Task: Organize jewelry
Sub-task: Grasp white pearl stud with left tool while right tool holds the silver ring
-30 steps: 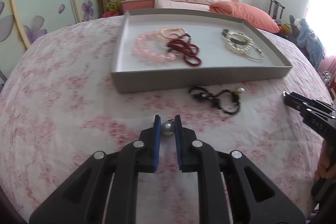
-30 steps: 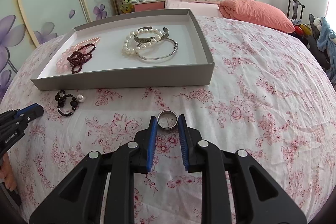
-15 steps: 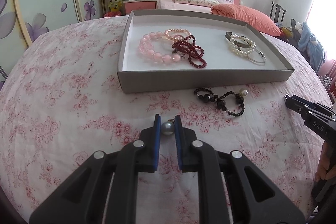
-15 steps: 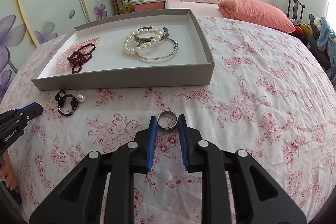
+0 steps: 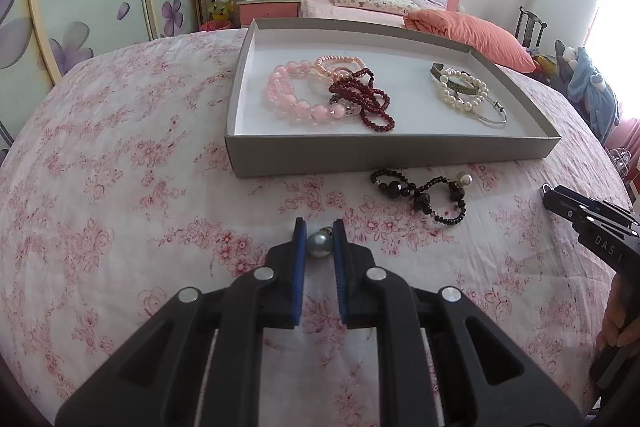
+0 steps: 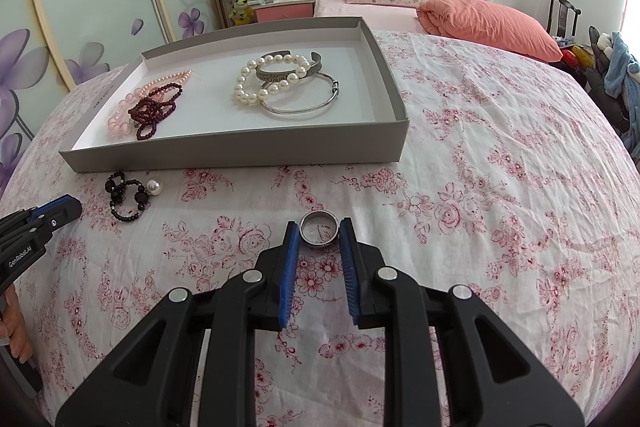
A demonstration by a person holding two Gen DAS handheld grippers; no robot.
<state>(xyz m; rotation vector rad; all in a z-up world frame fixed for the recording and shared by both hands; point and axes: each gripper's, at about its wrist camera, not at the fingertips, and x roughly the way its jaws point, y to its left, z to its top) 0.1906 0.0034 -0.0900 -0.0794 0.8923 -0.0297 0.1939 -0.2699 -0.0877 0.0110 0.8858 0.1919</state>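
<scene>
My left gripper [image 5: 319,242] pinches one grey pearl [image 5: 319,245] between its blue fingers [image 5: 300,247], above the flowered bedspread [image 5: 120,187]. My right gripper [image 6: 320,231] clamps one silver ring [image 6: 319,229], lying flat, its opening facing up. One black bead bracelet [image 5: 420,195] lies twisted crosswise before the grey tray [image 5: 392,157], which holds two pink bracelets, one dark red strand, one pearl bracelet and two metal bangles.

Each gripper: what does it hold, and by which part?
Left gripper: grey pearl bead, by its sides. Right gripper: silver band ring, across its outer edge.
</scene>
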